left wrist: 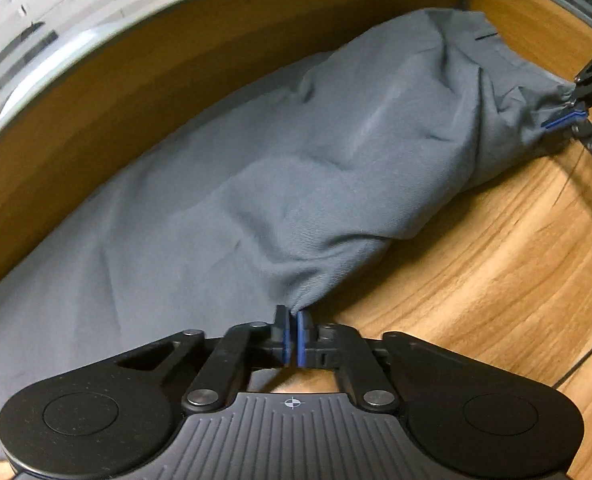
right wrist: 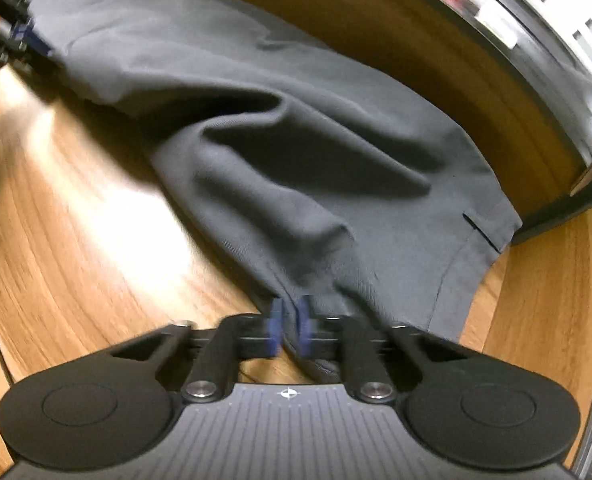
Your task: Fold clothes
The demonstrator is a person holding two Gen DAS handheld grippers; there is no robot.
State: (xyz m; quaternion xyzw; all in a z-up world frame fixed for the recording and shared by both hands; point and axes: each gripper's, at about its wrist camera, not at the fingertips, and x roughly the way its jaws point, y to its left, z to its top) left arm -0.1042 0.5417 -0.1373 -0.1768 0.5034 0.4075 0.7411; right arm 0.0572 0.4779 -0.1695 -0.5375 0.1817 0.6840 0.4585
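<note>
Right wrist view is motion-blurred, worst at the fingertips and the table grain. The left edge of the garment [left wrist: 296, 168] runs out of frame in the left wrist view; what kind of garment it is cannot be told for sure, only grey cloth with a short dark slit [right wrist: 482, 232] near one hemmed corner. The far end of it in the right view is dim and smeared, with dark hardware at the top left corner, too blurred to read. No hand or sleeve shows in either view.

Left gripper [left wrist: 291, 334] points steeply down at the table [left wrist: 496, 280], blue pads pressed together, pinching a gathered point of the garment's near edge; the cloth rises from the pads in a tented ridge. Right gripper [right wrist: 289, 330] is also tilted steeply down, pads closed on a bunched bit of cloth near the hemmed end; some fabric drapes past its right finger. From the left wrist view the right gripper [left wrist: 572, 114] shows at the right edge, mostly cut off, with cloth puckered at its tip.

The garment lies long across the wooden table, against a raised wooden back edge [left wrist: 155, 92], stretched loosely between the two grippers, with a deep fold near the right one. Behind the edge is a pale slatted surface [left wrist: 35, 20], unclear.
</note>
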